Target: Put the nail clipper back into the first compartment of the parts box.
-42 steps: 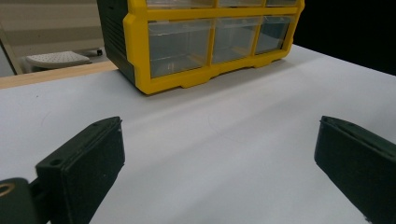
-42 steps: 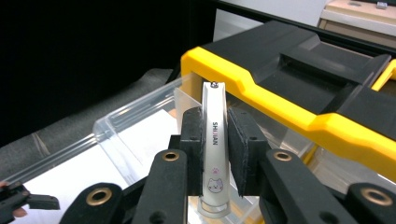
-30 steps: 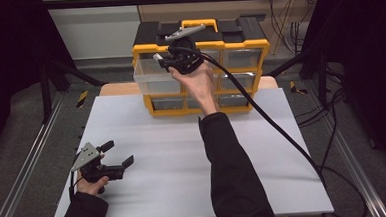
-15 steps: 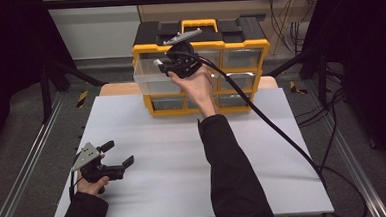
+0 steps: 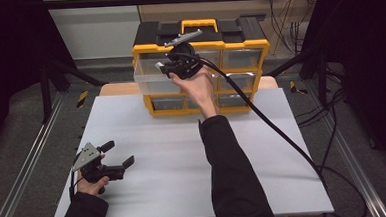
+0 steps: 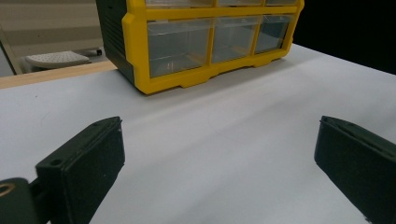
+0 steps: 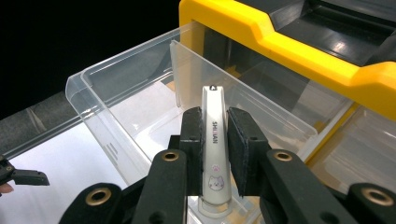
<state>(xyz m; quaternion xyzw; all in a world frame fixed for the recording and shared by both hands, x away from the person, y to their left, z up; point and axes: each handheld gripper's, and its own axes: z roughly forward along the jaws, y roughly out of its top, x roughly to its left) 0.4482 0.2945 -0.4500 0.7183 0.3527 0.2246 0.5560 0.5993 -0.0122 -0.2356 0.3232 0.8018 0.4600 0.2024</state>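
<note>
Right gripper view: right gripper (image 7: 215,140) jaws are pinching a white nail clipper (image 7: 213,154) above the pulled-out clear drawer (image 7: 140,112) of the yellow organizer (image 5: 201,68). Left gripper (image 5: 114,155) is resting on the counter (image 5: 183,154), jaws spread, holding nothing.

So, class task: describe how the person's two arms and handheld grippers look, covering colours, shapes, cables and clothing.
Both arms wear dark long sleeves. The left gripper and right gripper are black, each topped with a grey three-cornered plate. A thick black cable trails from the right one. Its jaws are flat black pads on arms with brass-coloured rivets.
</note>
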